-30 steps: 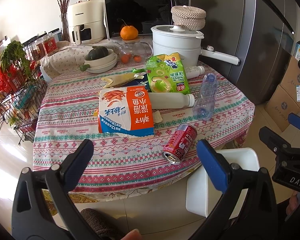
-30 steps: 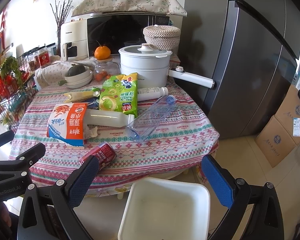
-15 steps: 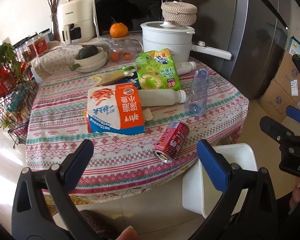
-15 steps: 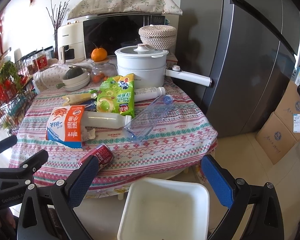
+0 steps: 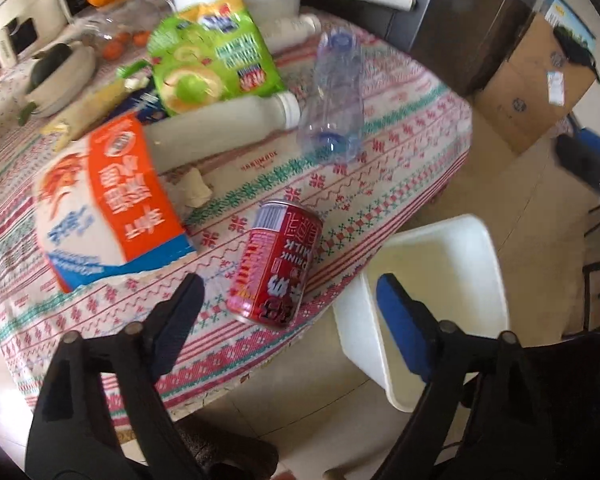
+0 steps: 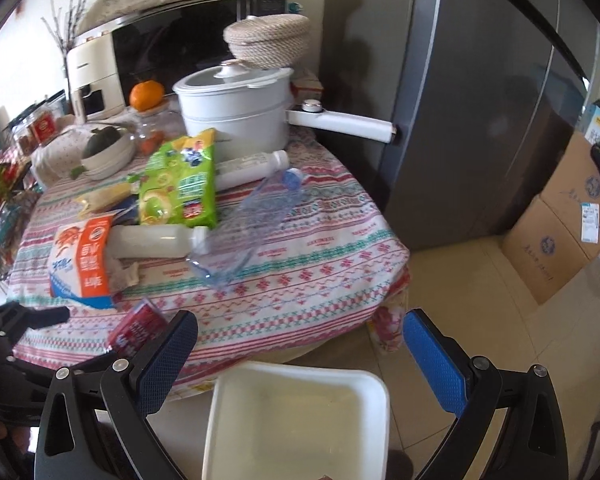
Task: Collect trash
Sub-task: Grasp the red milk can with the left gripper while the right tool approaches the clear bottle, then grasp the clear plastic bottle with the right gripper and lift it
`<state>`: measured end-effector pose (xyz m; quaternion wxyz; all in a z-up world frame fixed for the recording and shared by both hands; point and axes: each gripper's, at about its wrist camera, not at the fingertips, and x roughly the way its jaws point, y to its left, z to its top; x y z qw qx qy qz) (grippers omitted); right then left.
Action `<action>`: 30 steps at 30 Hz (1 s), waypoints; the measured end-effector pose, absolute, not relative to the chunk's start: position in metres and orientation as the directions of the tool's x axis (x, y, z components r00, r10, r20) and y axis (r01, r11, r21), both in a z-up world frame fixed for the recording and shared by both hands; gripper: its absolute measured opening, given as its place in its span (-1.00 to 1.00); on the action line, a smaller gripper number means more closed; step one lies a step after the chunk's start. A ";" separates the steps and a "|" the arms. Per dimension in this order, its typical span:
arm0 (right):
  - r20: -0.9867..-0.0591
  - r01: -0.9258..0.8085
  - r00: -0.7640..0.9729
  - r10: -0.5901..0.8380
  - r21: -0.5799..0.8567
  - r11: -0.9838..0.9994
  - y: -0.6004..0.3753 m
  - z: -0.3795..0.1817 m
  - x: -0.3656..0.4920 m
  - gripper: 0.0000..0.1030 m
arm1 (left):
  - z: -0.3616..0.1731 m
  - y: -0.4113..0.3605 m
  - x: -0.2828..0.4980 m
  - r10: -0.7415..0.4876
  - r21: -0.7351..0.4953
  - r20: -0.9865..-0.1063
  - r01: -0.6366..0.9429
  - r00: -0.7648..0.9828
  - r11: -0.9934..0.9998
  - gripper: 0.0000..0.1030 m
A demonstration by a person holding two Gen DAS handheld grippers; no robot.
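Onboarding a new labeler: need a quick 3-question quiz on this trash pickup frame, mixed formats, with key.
1. Multiple choice: which item lies nearest the left gripper?
A. red milk can
B. clear plastic bottle
C. green snack bag

2. True or false: the white bin beside the table already holds trash.

3. Fill in: the right gripper is ____ (open or shut), with nothing between its fingers.

Key
1. A. The can lies on its side near the table edge, just ahead of the open fingers.
2. False. The part of its inside that shows is bare.
3. Open.
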<state>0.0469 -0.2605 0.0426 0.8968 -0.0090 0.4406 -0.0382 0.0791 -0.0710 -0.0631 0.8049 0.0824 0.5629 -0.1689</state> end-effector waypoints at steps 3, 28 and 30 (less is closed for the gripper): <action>-0.806 0.079 0.589 -0.061 -0.017 0.997 -0.274 0.039 0.051 1.00 | -0.090 -0.083 0.096 -0.120 -0.015 -0.960 0.382 0.252 0.924 0.36; -0.893 0.110 0.406 0.197 0.261 0.959 -0.286 -0.023 0.130 1.00 | -0.009 0.031 0.110 -0.215 -0.119 -0.888 0.248 0.407 0.961 0.07; -0.879 0.116 0.411 0.240 0.312 0.943 -0.281 -0.026 0.140 0.98 | -0.002 0.034 0.104 -0.228 -0.137 -0.872 0.233 0.432 0.963 0.07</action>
